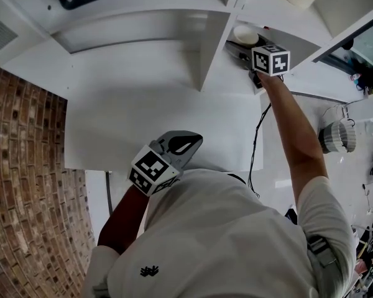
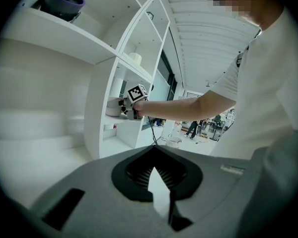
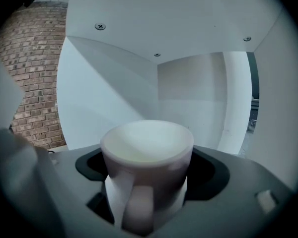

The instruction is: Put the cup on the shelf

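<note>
Reaching into an open bay of the shelf (image 3: 188,83), I have the right gripper (image 1: 247,47) stretched out at arm's length. Its jaws pinch the cup (image 3: 148,157) by the sides. The right gripper view shows the bay's white back wall and screwed ceiling straight ahead, so I judge this to be the placing step: the cup is inside the compartment but not yet let go.

I cannot tell whether its base touches the shelf board, because the gripper body hides the bottom of the cup. From the left gripper view it looks low in the bay, close to the board.

The cup stands upright. Its long axis runs vertical, its mouth faces up and it looks empty. Its handle (image 3: 138,207) points back toward me, along the line of the jaws and between them.

The next move, as I read it, calls for a small, level descent until the base sits flat on the board. Then the jaws should spread and draw straight back. The handle sits in the gap between the jaws, so a crooked retreat could catch it and tip the cup.

The left gripper (image 1: 188,145) hangs idle near my chest, well apart from the shelf bay. Its jaws are pressed together with nothing between them.
</note>
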Motion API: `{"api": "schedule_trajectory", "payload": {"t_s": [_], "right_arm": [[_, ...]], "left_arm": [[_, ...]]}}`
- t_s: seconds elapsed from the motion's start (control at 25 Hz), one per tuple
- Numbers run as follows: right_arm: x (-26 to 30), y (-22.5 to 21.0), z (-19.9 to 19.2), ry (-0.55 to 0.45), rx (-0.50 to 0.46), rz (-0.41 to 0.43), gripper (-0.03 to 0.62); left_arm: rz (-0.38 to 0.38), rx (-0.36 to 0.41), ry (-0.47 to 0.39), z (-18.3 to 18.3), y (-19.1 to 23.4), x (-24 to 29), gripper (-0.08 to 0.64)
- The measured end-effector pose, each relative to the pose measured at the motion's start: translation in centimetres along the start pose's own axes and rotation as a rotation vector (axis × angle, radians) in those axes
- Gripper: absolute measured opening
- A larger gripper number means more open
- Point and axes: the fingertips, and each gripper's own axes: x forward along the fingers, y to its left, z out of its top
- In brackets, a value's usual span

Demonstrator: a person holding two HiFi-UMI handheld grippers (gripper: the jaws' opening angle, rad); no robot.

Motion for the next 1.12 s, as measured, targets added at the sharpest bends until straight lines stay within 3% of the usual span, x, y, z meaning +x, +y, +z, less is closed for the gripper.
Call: {"api": "schedule_trajectory", "payload": {"t_s": [1.12], "right_arm": [[-2.1, -0.5, -1.7, -0.033, -0.01, -0.013, 0.469]], "left_arm": [[-0.079, 0.013, 0.046, -0.5, 0.2, 1.7, 0.006]]}}
